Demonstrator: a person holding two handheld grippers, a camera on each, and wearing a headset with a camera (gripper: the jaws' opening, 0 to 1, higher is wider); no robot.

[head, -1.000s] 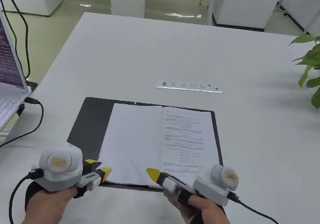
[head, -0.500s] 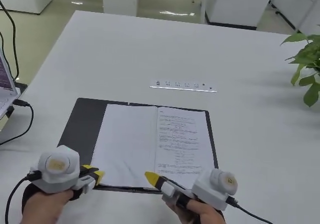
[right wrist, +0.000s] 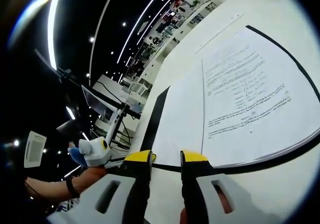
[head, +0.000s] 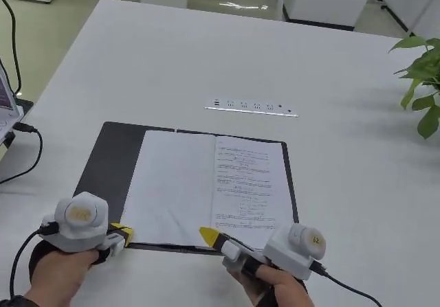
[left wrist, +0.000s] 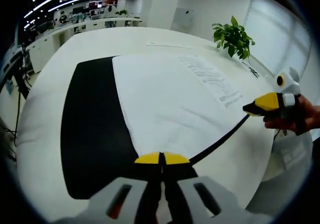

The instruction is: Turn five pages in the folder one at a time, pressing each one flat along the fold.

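Note:
The black folder (head: 110, 163) lies open on the white table. Its left page (head: 172, 183) is blank and flat, and its right page (head: 247, 183) is printed. My left gripper (head: 126, 234) sits at the folder's near left corner, its yellow tips touching (left wrist: 161, 158) over the black cover (left wrist: 95, 134). Just in front of the folder's near edge, by the bottom of the fold, my right gripper (head: 209, 237) points left. Its jaws (right wrist: 166, 158) stand a little apart with nothing between them. The printed page (right wrist: 250, 83) lies ahead of them.
A white power strip (head: 251, 108) lies beyond the folder. A potted plant (head: 423, 60) stands at the right edge. A laptop corner (head: 5, 108) and its black cable (head: 27, 149) are at the far left. Bare table surrounds the folder.
The head camera has shifted, so the folder sits higher in the picture. My left gripper has drawn back slightly to the left. The pages and the right gripper stay put.

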